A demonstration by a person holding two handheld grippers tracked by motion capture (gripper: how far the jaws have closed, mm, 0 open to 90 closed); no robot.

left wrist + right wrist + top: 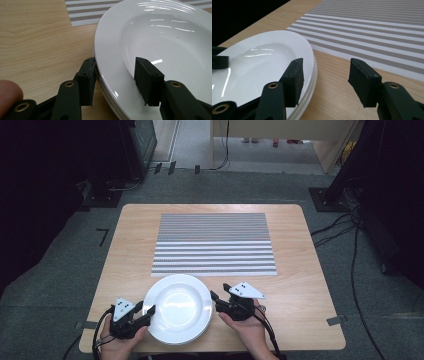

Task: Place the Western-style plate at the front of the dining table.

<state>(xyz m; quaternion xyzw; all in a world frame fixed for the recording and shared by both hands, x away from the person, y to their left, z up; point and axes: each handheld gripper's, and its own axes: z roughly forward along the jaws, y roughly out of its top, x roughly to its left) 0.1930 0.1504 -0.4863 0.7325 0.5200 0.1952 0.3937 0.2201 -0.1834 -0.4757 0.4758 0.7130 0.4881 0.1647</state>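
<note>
A stack of white deep plates [177,307] lies at the near edge of the wooden table, just in front of a grey-and-white striped placemat [214,242]. My left gripper [146,308] is at the stack's left side. In the left gripper view its jaws straddle the plates' [162,37] rim, one pad by the outer edge and the other over the inner slope, with a gap left [115,75]. My right gripper [219,291] is at the stack's right side. It stands open [324,75], one jaw over the plates' [262,55] rim and the other over bare wood.
The placemat [374,30] covers the middle and far part of the table [300,285]. Bare wood lies to either side of it. Cables trail from both grippers toward the near edge. Dark equipment stands on the floor around the table.
</note>
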